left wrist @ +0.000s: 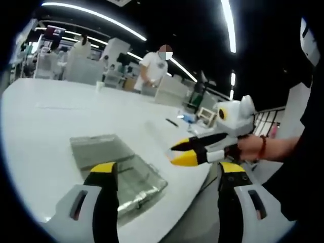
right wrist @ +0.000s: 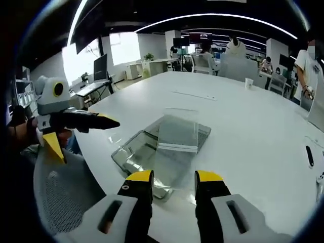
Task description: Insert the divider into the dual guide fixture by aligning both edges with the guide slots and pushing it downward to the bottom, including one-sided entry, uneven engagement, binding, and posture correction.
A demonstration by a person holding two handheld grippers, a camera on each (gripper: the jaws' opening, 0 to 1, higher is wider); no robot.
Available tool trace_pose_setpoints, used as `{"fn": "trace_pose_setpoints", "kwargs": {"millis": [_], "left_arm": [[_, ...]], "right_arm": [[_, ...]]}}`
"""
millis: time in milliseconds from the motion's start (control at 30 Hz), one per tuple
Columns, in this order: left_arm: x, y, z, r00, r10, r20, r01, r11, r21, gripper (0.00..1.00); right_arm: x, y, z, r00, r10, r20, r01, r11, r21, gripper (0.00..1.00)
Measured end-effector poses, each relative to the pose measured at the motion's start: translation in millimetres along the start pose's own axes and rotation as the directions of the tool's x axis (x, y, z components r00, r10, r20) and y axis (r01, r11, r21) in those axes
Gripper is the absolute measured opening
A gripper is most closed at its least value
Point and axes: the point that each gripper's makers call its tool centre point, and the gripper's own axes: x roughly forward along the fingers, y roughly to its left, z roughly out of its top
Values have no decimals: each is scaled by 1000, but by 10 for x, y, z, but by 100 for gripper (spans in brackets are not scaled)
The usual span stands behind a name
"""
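The divider (right wrist: 177, 130) stands upright in the clear fixture (right wrist: 152, 157) on the white surface (right wrist: 243, 126), near its edge. Treat the divider as a thin, rigid, slippery, probably brittle transparent sheet; take it by the top edge, near both corners, and push evenly. Left tongs (left wrist: 167, 174) and right tongs (right wrist: 173, 185) are both apart, holding nothing, short of the fixture. Small items (right wrist: 310, 156) lie well apart; nothing blocks your approach.

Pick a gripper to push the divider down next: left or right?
Right, probably. The right gripper points squarely at the clear divider standing in the fixture; the left gripper sits off to its side.
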Motion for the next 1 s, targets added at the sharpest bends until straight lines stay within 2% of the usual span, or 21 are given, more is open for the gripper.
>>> {"fn": "trace_pose_setpoints", "kwargs": {"millis": [200,367,567,700,767,1000], "left_arm": [[-4,17,47,999,15,41,-14,999,-39,76],[-11,41,28,999,37,35,-36,999,-39,73],[-6,61,30,998,43,43,-39,996,-81,69],[-13,103,71,996,59,64,-52,992,-111,64],[-14,86,117,994,41,99,-29,993,-118,62],[-41,135,139,991,60,117,-40,986,-162,55]], "right_arm": [[-4,66,45,1000,16,21,-16,1000,-4,28],[-16,151,86,998,41,38,-40,999,-33,28],[-14,249,125,996,69,49,-67,996,-56,28],[-11,313,170,994,86,60,-81,994,-74,28],[-5,335,194,993,91,69,-86,994,-73,28],[9,417,224,991,112,75,-106,991,-87,28]]}}
